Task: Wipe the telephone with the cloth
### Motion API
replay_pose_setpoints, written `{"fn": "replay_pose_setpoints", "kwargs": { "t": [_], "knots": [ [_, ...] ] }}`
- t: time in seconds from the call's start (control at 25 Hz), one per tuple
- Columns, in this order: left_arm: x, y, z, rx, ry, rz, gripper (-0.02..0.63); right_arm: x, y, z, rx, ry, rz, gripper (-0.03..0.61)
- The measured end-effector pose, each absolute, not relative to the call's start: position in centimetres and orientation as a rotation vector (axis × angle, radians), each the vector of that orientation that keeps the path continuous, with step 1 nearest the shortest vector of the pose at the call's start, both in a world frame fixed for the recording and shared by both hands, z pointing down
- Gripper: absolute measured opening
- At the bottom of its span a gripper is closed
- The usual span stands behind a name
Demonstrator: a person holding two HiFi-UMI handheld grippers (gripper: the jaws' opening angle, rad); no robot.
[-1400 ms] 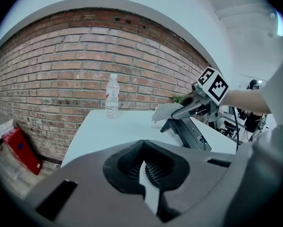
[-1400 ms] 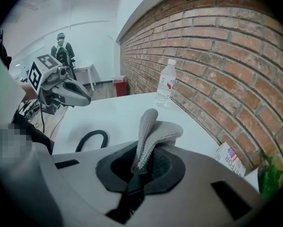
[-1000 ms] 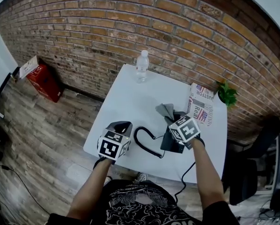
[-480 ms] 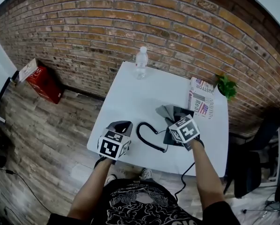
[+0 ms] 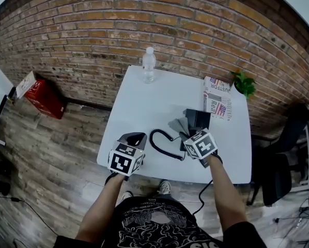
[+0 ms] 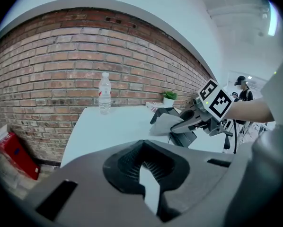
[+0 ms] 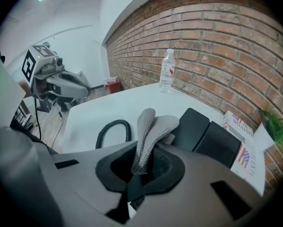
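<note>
Two grippers were over the white table (image 5: 144,94), wall at 12 o'clock and the person at 6. The right gripper (image 7: 144,167) had its jaws pinched on one edge of the grey cloth (image 7: 153,126), the rest of it folding forward toward the black telephone (image 7: 203,131). The telephone stood at about 3 o'clock of the table's middle, with the cloth at its 9 o'clock side; whether they touched could not be told. The coiled cord (image 5: 162,144) lay at the telephone's 8 o'clock. The left gripper (image 6: 144,167) hung well apart at the 8 o'clock corner, its jaws drawn together on nothing, with only a sliver of light between them.

Nothing steadied the telephone, so a firm wipe would probably shove it toward the 3 o'clock edge or onto the newspaper (image 5: 216,98) at 1 o'clock. With so little cloth in the pinch, rubbing could also drag it free. A low stroke might also snag the cord and tug the telephone round.
</note>
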State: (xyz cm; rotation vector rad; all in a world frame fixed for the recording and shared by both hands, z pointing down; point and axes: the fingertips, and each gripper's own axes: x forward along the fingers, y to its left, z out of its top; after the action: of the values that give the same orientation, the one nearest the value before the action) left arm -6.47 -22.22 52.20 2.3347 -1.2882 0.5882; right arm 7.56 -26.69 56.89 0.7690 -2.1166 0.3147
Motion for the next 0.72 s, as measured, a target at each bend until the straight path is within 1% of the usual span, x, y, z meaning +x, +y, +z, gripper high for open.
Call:
{"fn": "replay_pose_setpoints", "kwargs": {
  "t": [0.72],
  "knots": [
    [-5.6,-19.6,52.7,2.393,-1.188,0.622,0.005,8.3,-21.5,59.0,0.878,-2.095,0.435,0.009]
  ]
}}
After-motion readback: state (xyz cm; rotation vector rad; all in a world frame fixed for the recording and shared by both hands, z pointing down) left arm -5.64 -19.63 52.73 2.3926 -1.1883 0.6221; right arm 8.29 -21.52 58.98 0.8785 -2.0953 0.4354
